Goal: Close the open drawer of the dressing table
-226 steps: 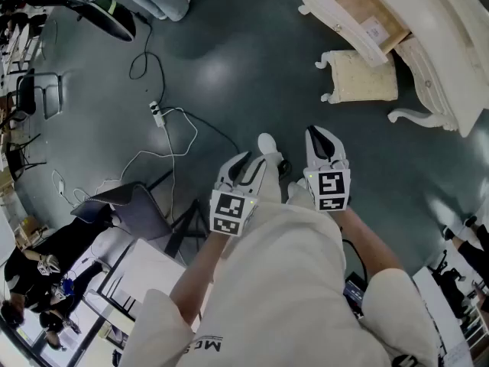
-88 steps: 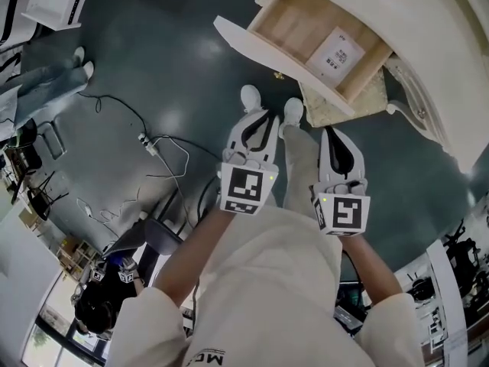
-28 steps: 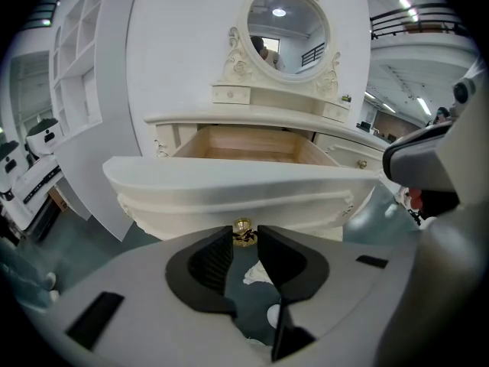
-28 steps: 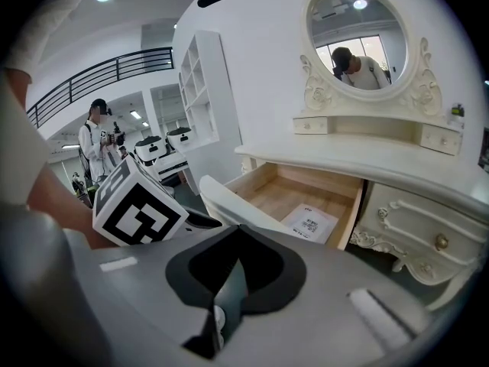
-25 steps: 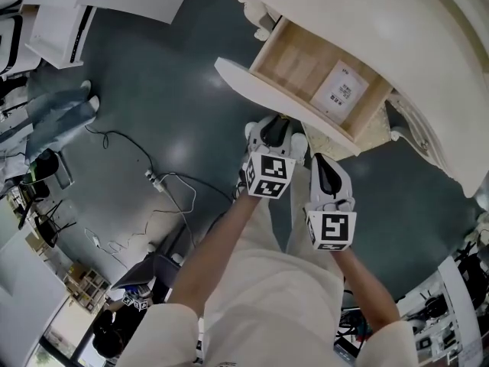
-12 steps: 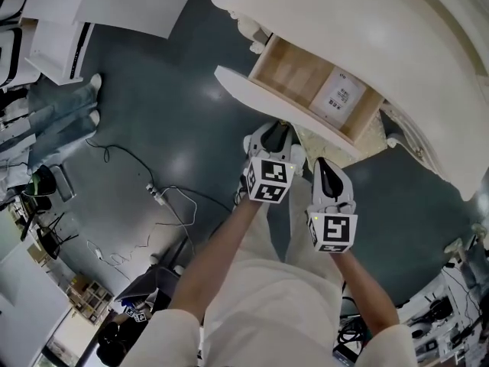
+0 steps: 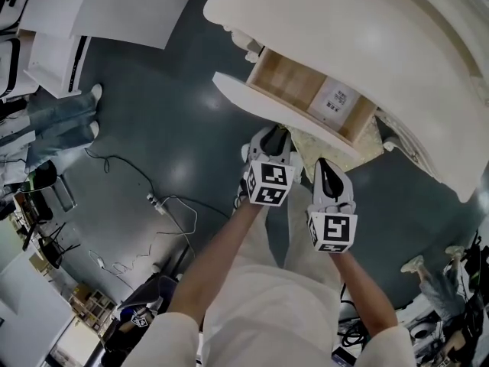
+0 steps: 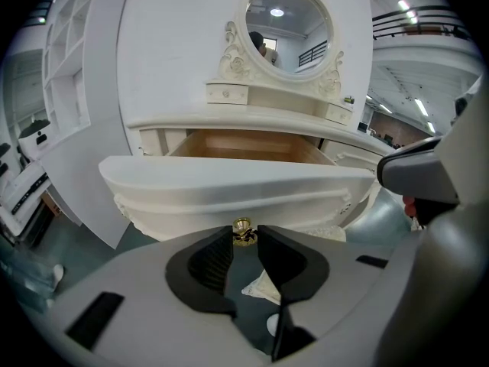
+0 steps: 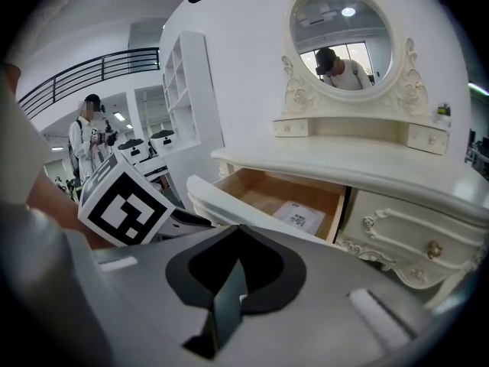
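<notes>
The white dressing table [image 7: 382, 29] has its middle drawer [image 7: 294, 82] pulled out, showing a wooden inside with a paper leaflet [image 7: 334, 98]. My left gripper [image 7: 273, 132] points at the curved drawer front [image 8: 229, 186]. Its jaws stand a narrow gap apart, so the left gripper [image 8: 244, 239] is open, with the brass knob [image 8: 244, 232] right at the tips. I cannot tell whether they touch it. My right gripper [image 7: 327, 167] hangs a little back and to the right, shut and empty. The right gripper [image 9: 238, 239] looks over the open drawer [image 9: 283, 193].
A cream cushioned stool [image 7: 367, 140] sits under the table, right of the drawer. A cable with a power strip [image 7: 157, 203] lies on the dark floor at left. White panels [image 7: 114, 6] stand at upper left, and a person's legs [image 7: 53, 117] beside them. A round mirror [image 8: 286, 21] tops the table.
The view has come up to the dressing table. Over the last second the left gripper moved forward to the drawer front. The right gripper hardly moved; the drawer stays open.
</notes>
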The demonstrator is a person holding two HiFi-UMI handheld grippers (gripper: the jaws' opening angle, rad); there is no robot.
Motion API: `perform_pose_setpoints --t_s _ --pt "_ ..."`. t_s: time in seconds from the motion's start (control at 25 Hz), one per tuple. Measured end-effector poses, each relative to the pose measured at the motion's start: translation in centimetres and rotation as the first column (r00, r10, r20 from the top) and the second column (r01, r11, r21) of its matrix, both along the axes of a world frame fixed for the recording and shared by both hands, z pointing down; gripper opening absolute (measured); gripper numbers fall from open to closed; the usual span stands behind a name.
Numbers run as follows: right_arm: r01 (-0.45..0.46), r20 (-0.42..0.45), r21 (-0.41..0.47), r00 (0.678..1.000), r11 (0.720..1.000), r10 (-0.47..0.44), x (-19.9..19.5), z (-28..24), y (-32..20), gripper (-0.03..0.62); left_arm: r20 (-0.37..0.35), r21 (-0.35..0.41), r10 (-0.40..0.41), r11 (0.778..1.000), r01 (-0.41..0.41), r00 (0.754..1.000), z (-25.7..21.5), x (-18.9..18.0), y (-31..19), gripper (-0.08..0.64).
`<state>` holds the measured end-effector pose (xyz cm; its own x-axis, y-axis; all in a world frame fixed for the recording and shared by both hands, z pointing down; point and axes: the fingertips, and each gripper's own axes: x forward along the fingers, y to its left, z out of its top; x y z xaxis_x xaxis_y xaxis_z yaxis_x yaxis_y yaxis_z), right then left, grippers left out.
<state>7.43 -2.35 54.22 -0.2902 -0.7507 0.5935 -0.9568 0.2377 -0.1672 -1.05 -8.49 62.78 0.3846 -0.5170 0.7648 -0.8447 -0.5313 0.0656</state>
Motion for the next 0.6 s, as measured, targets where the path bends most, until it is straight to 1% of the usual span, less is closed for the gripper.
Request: perform_pose_setpoints --t_s 0.4,0.6 --pt "-0.037 0.0 0.008 0.999 0.999 0.037 0.6 0.0 -1.4 0.003 0.001 -0.005 0.008 1.0 -0.008 1.0 0.1 0.9 -1.6 0.101" --pt "-0.061 -0.008 0.015 0.998 0.998 0.061 1.5 0.0 -2.2 0.003 -0.007 -0.007 0.011 1.0 -0.011 1.0 0.0 1.4 -2.4 0.101"
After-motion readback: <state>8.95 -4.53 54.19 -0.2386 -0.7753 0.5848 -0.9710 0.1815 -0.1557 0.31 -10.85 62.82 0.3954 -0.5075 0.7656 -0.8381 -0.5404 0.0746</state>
